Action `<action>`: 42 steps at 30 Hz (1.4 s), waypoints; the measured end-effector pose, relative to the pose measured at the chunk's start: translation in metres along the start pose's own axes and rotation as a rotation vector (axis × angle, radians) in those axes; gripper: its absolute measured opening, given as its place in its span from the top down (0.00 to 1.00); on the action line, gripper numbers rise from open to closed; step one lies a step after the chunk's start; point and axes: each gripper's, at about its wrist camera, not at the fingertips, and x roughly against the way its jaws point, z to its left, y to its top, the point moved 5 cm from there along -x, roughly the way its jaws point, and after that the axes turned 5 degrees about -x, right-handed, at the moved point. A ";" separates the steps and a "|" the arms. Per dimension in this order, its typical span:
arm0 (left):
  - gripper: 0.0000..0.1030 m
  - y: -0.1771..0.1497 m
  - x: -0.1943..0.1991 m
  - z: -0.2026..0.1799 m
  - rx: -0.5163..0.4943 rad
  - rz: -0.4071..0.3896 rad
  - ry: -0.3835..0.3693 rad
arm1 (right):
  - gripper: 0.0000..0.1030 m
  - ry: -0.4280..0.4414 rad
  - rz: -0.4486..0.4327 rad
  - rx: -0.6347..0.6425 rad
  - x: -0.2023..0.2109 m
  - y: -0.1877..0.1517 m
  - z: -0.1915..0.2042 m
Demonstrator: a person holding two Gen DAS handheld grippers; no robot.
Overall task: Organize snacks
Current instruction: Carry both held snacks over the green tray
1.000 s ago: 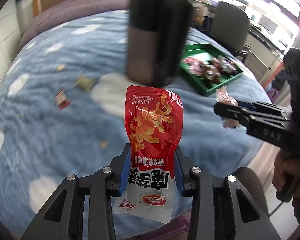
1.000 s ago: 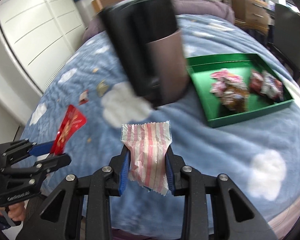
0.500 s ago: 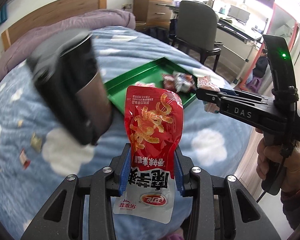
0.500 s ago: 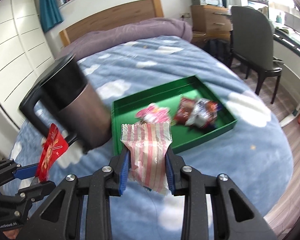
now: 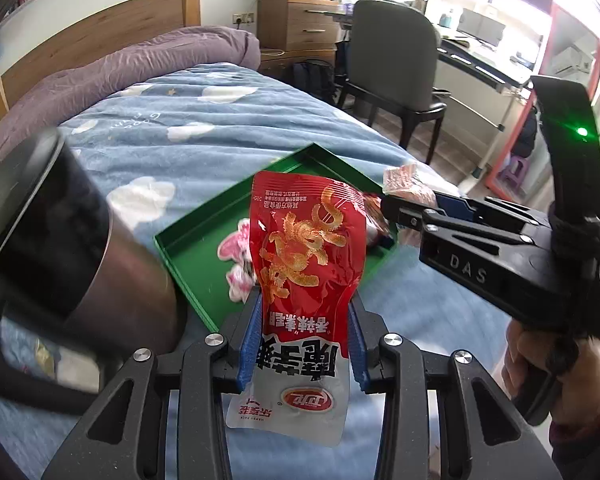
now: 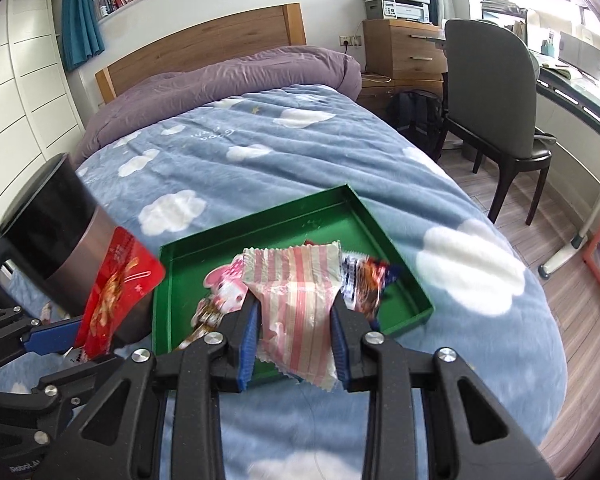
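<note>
The red snack pouch [image 5: 306, 280] stands upright between the blue pads of the left gripper [image 5: 303, 340], whose jaws pinch it at its narrow waist; its white lower end hangs out toward the camera. In the right wrist view the same pouch shows at the near left, tilted, in front of the mug. The right gripper [image 6: 296, 330] has its jaws pinched on a pink-and-white striped snack packet [image 6: 298, 300], crumpled between the pads and held over the near edge of the green tray [image 6: 364, 208]. In the left wrist view the right gripper reaches in from the right, a hand [image 5: 556, 364] wrapped round its handle, a green light glowing on its upright part.

Just past both packets, the green tray lies on the bed's blue cloud-patterned blanket [image 6: 300, 152]. Inside it lie a pink-and-white cartoon-printed packet [image 6: 222, 284] on the left and a dark blue and red wrapper [image 6: 368, 280] on the right. Just left of the tray stands a black and steel mug [image 6: 56, 236] with a black handle, blurred in both views.

Farther back a purple duvet [image 6: 228, 80] is bunched against the wooden headboard [image 6: 204, 46]. To the far right stand a grey chair [image 6: 496, 92], a wooden drawer unit [image 6: 404, 50] with a printer [image 6: 398, 4] on top, and a desk under the window.
</note>
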 end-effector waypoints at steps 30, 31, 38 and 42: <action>0.67 0.022 -0.141 0.043 0.092 0.144 0.193 | 1.00 -0.062 0.121 0.088 -0.153 0.031 -0.018; 0.67 0.022 -0.141 0.043 0.092 0.144 0.191 | 1.00 -0.062 0.120 0.088 -0.153 0.031 -0.019; 0.67 0.022 -0.143 0.040 0.080 0.136 0.195 | 1.00 -0.065 0.132 0.084 -0.157 0.027 -0.023; 0.67 0.022 -0.145 0.042 0.083 0.137 0.196 | 1.00 -0.064 0.137 0.084 -0.161 0.024 -0.022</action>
